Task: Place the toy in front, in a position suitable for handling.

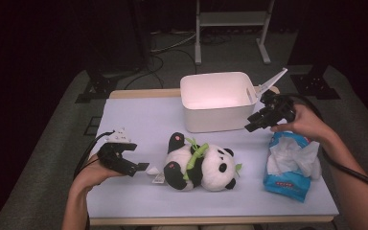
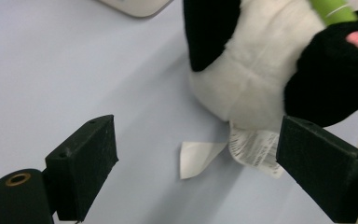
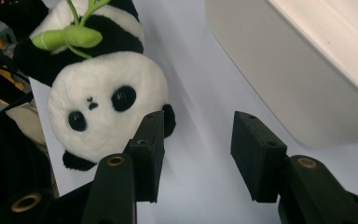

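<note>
Plush black-and-white fabric covers the toy panda (image 1: 202, 166), which lies on its back near the middle of the pale lilac table (image 1: 139, 120) with a green bamboo sprig (image 1: 196, 155) across its chest. Two white sewn-in tags (image 2: 228, 154) trail from its lower body onto the table; one carries fine printed lines (too small to read).

The left gripper (image 1: 141, 167) rests low on the table just beside the panda's feet. Its jaws stand wide apart with nothing between the pads; in the left gripper view the tags lie on the table beyond the gap.

The right gripper (image 1: 251, 125) hovers beside the front right corner of the white bin (image 1: 215, 120). Its jaws are about half open and hold nothing.

A blue tissue pack (image 1: 290, 165) lies at the table's right edge, its red printing illegible.
</note>
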